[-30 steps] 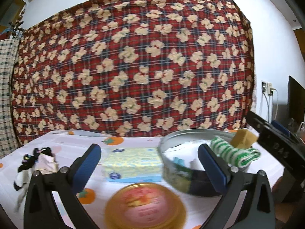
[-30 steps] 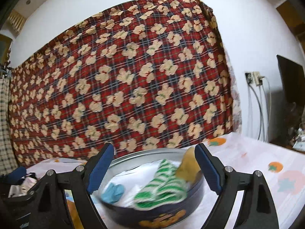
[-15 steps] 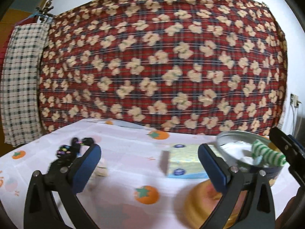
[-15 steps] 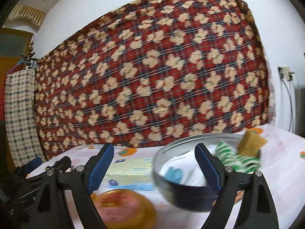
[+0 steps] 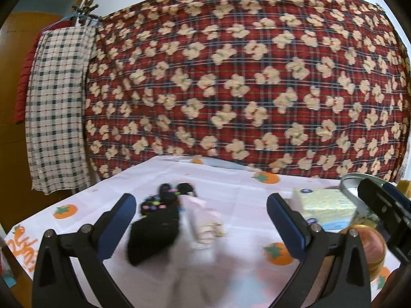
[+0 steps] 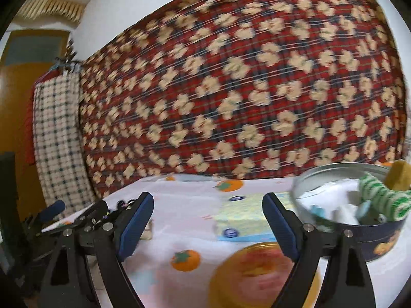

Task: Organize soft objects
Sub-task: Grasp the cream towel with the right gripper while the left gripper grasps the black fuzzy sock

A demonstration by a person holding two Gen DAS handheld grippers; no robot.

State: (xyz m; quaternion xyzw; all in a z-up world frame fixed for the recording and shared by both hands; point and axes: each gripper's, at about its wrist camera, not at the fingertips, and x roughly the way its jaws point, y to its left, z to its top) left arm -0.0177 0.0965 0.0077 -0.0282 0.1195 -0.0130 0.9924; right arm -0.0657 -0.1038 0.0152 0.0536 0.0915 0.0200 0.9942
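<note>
1. Reaching for the next soft item: the left gripper (image 5: 200,220) is facing the black fabric piece with coloured dots (image 5: 156,220) and the pale pink-and-white cloth item (image 5: 203,218), both lying on the white tablecloth with orange fruit print (image 5: 231,192).
2. The left gripper's jaws are standing wide, with nothing between the pads; the black piece is sitting at about 10 o'clock from the gripper's midpoint, the pink one just beside it around 12 o'clock, blurred.
3. The right gripper (image 6: 208,220) is also gaping wide and holding nothing; it is pointing at bare cloth, with the pale yellow tissue pack (image 6: 244,218) at its 3 o'clock.
4. The round dark-blue tin with silver rim (image 6: 370,238) is sitting at 3 o'clock in the right wrist view, already carrying a green-and-white striped knit item (image 6: 380,195), a yellow sponge block (image 6: 398,177) and some white and light-blue pieces.
5. A round orange-yellow lid (image 6: 259,272) is lying near the tin, at 5 o'clock of the right gripper.
6. Judging the next move: lowering the left gripper over one of the two fabric pieces, closing on it, then carrying it rightward to the tin.
</note>
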